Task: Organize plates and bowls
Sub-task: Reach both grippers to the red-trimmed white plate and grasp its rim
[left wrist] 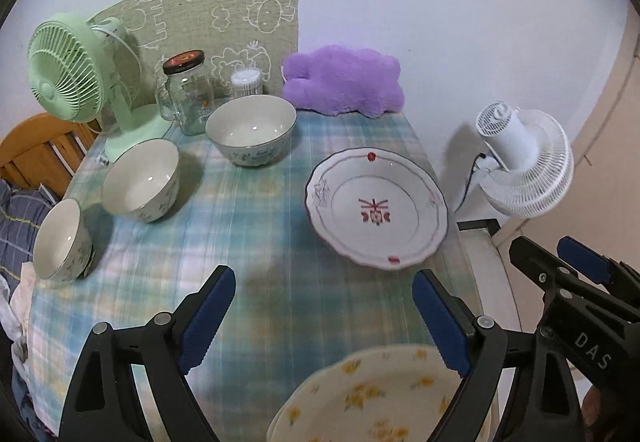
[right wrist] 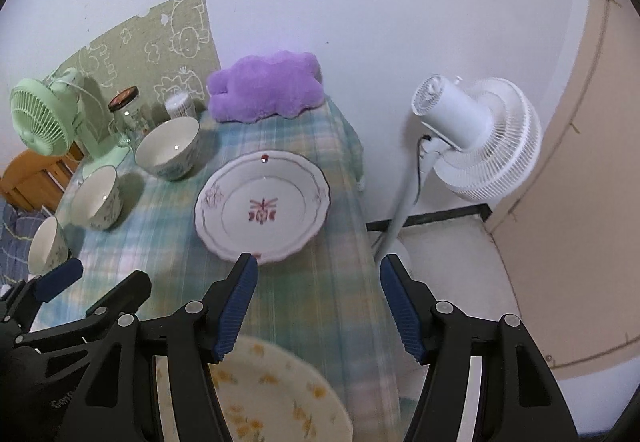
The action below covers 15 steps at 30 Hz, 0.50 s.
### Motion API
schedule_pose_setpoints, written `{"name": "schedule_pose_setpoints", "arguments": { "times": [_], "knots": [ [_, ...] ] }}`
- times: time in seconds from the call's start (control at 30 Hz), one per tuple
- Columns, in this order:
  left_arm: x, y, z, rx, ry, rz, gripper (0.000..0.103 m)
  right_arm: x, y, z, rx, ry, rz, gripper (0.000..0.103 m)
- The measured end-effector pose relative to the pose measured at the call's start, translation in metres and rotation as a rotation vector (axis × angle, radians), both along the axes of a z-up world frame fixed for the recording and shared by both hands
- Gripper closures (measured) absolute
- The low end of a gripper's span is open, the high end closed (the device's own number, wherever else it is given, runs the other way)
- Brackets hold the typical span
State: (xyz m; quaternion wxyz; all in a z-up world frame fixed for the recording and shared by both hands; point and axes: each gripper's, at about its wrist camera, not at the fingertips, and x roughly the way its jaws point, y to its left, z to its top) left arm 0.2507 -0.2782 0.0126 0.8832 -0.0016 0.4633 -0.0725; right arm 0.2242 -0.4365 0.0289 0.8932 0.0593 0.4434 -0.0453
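Both grippers hung above the near end of the checked tablecloth [left wrist: 256,250], neither carrying anything. The left gripper [left wrist: 324,316] had its jaws spread wide over bare cloth, and the right gripper [right wrist: 318,308] stood parted too, nothing between its blue pads. The yellow-flowered plate [left wrist: 384,398] lay at the near edge just below them; the red-patterned plate [left wrist: 378,211] sat alone further back towards the right edge. Three bowls ran in a line on the left: the small bowl [left wrist: 64,240] nearest, the middle bowl [left wrist: 142,179], and the large bowl [left wrist: 252,133] beside the glass jar [left wrist: 188,95] and the green fan [left wrist: 68,67]. Judging by this, stacking had not begun. A sound first move seemed to be pinching a plate by its rim from the side, jaws straddling the lip, lifting it level, and lowering it centred on the other plate; bowls would nest smallest into largest, kept clear of the jar
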Motion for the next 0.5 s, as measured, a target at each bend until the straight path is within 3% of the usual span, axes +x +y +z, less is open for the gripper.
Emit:
{"name": "schedule_pose_setpoints", "arguments": {
  "times": [0.5],
  "knots": [
    [0.072,-0.027,-0.03,0.029,-0.005,0.098,0.023,0.097,-0.027,-0.038,0.038,0.019,0.061,0.036]
  ]
}}
